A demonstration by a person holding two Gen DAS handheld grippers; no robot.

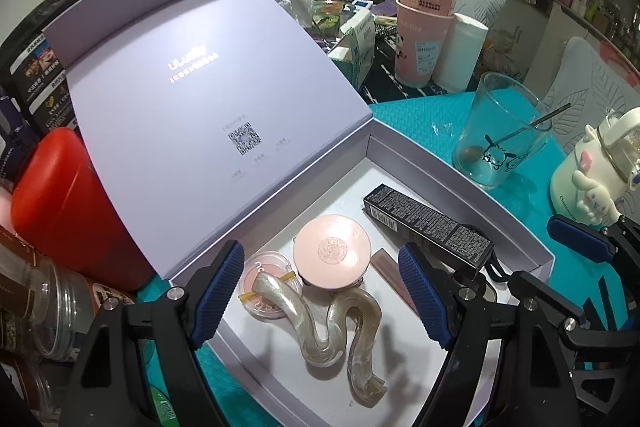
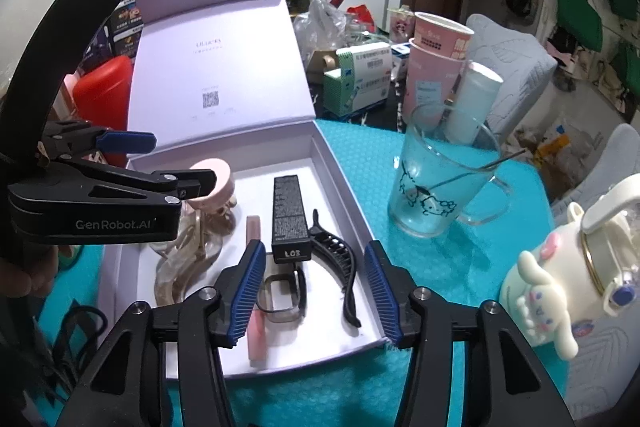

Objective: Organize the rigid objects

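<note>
An open lavender cardboard gift box [image 1: 516, 223] sits on a teal mat, holding a round pink compact [image 1: 331, 251], a long black printed carton [image 2: 291, 215], a black claw hair clip [image 2: 340, 267] and a wavy translucent hair clip [image 1: 344, 327]. The left gripper [image 1: 320, 295] and right gripper [image 2: 316, 291] hover above, jaws apart, holding nothing. The next placement should probably use the bare floor, avoiding stacking.
</note>
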